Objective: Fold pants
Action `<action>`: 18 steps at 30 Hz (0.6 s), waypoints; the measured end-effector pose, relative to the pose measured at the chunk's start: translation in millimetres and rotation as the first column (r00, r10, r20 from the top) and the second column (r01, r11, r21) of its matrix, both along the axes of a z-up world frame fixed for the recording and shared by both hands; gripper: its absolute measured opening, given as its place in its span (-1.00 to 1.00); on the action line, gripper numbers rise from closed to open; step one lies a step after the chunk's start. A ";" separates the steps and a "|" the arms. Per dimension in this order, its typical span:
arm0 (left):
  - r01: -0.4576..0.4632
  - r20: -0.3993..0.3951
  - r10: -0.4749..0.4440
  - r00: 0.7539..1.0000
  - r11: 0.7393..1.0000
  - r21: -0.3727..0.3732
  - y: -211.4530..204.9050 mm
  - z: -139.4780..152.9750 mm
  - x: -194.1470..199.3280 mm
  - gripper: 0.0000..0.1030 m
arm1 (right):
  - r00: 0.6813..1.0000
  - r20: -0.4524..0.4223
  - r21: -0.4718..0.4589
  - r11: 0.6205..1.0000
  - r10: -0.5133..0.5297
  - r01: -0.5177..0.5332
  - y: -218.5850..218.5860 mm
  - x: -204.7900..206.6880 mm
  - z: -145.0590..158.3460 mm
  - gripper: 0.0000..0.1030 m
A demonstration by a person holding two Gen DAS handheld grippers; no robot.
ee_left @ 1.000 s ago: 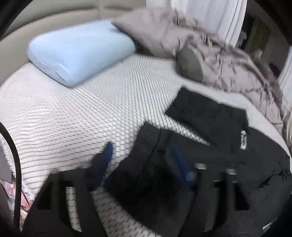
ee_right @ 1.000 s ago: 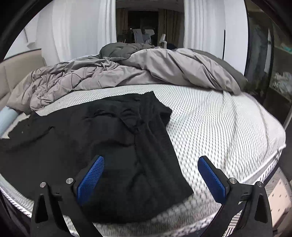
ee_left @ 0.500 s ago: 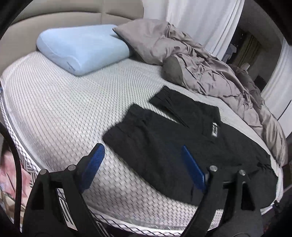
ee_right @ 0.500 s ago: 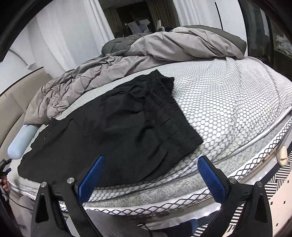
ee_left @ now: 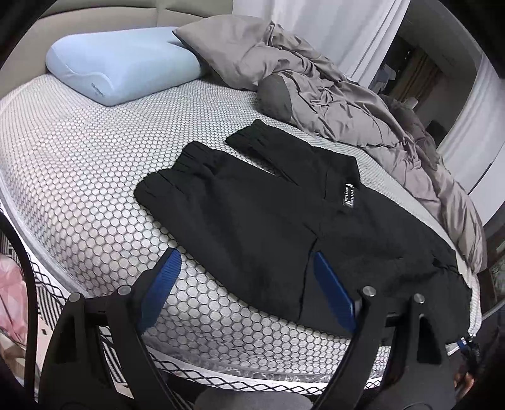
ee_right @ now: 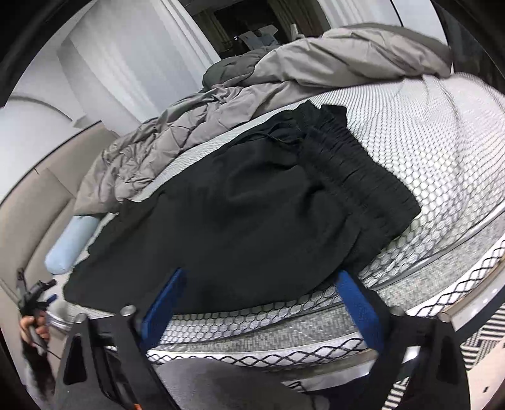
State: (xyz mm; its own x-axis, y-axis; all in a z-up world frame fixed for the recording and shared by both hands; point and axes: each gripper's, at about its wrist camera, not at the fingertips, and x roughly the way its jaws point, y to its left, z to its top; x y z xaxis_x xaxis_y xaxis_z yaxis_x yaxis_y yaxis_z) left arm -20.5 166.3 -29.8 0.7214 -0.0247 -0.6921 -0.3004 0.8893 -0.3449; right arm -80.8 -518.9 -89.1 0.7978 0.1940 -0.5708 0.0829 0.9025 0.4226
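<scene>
We see the black pants point(ee_left: 277, 220) lying spread flat on the mattress point(ee_left: 79, 176), whose cover is a white honeycomb mesh. In the left wrist view they fill the centre and right of the frame, the two leg cuffs pointing toward the upper middle and a small white label point(ee_left: 348, 196) showing on the cloth right of centre. In the right wrist view the gathered waistband point(ee_right: 356, 170) sits right of centre, near the mattress edge.

The left gripper point(ee_left: 244, 284) hangs at the lower middle of its frame with its blue-padded jaws apart, empty; the near edge of the pants shows in the gap between them, untouched. The right gripper point(ee_right: 262, 296) sits low in its own frame; its jaws are closing, with the near hem of the pants in line between them but the pads not yet pressing on it.

Around the pants, a pale blue pillow point(ee_left: 123, 63) lies at the upper left of the left view, against the beige headboard point(ee_left: 94, 22). A rumpled grey duvet point(ee_left: 347, 104) is heaped along the far side, running from the upper middle down the right, just beside the upper leg. White curtains point(ee_left: 331, 28) hang behind it. At the far left edge of the right view, a hand point(ee_right: 34, 328) grips the other tool.
</scene>
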 end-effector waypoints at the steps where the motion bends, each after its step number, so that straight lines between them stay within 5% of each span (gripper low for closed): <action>1: 0.004 0.000 -0.004 1.000 1.000 -0.004 -1.0 -1.2 0.1 0.63 | 1.000 -0.004 0.025 1.000 0.007 -0.007 -3.0 1.0 -1.8 0.69; 9: 0.028 -0.020 -0.028 0.999 0.999 -0.031 0.0 -9.1 16.2 0.62 | 0.999 0.024 0.233 0.972 -0.033 0.026 -38.4 18.7 -9.2 0.60; 12: 0.029 -0.045 -0.031 0.999 0.998 -0.048 0.0 -14.9 29.0 0.51 | 0.997 0.020 0.287 0.956 -0.068 0.060 -50.4 32.6 -10.8 0.43; 17: -0.003 -0.074 -0.004 0.997 0.997 -0.082 4.9 -24.5 50.7 -0.03 | 0.993 0.009 0.250 0.961 -0.120 0.114 -59.6 56.1 1.1 -0.61; 18: -0.013 -0.080 0.006 0.997 0.996 -0.089 6.6 -26.2 52.5 -0.08 | 0.991 0.012 0.242 0.962 -0.134 0.127 -61.8 60.7 4.9 -0.69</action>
State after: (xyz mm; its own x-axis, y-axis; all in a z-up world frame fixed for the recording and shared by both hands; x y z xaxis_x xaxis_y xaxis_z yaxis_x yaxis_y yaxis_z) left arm 32.0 172.9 -56.0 0.6648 -0.0822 -0.7425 -0.3385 0.8529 -0.3975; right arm -20.0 -580.7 -84.2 0.8402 0.2156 -0.4976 0.1786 0.7564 0.6293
